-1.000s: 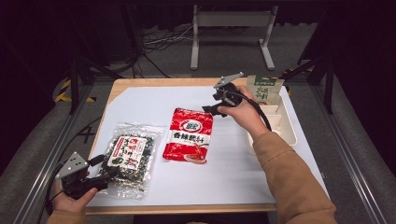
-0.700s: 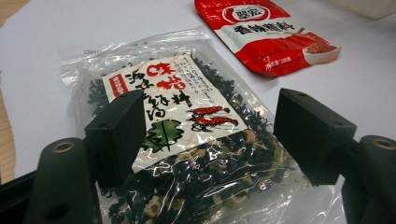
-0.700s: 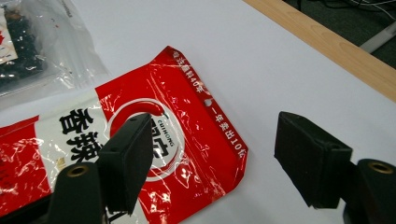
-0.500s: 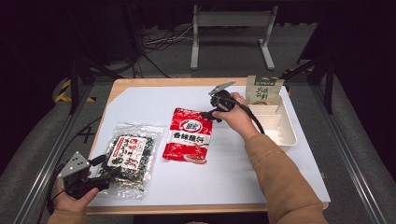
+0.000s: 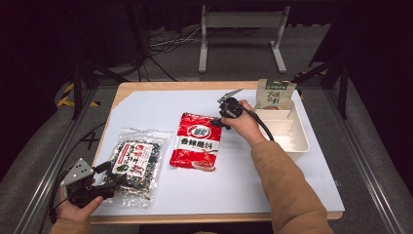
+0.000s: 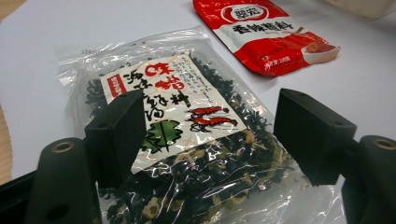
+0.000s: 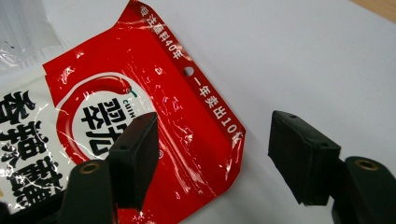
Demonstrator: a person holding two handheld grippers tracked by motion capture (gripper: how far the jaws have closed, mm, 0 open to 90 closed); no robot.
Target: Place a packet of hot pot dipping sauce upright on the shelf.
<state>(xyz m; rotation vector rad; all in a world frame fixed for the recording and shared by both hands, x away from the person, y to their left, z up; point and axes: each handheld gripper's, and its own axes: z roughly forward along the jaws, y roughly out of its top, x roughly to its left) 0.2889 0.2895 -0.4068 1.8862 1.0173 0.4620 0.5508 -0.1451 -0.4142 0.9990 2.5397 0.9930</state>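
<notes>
A wooden table (image 5: 146, 87) carries a white sheet (image 5: 160, 109) that covers most of its top. On the sheet, a clear bag of dried seaweed (image 5: 134, 163) lies near the left corner. A red sauce packet (image 5: 195, 146) lies flat just right of it. A white tray (image 5: 302, 141) sits at the far right.

Bright, evenly lit white table sheet (image 5: 146, 105) amid dark surroundings; glare on packet film, slight softness overall
</notes>
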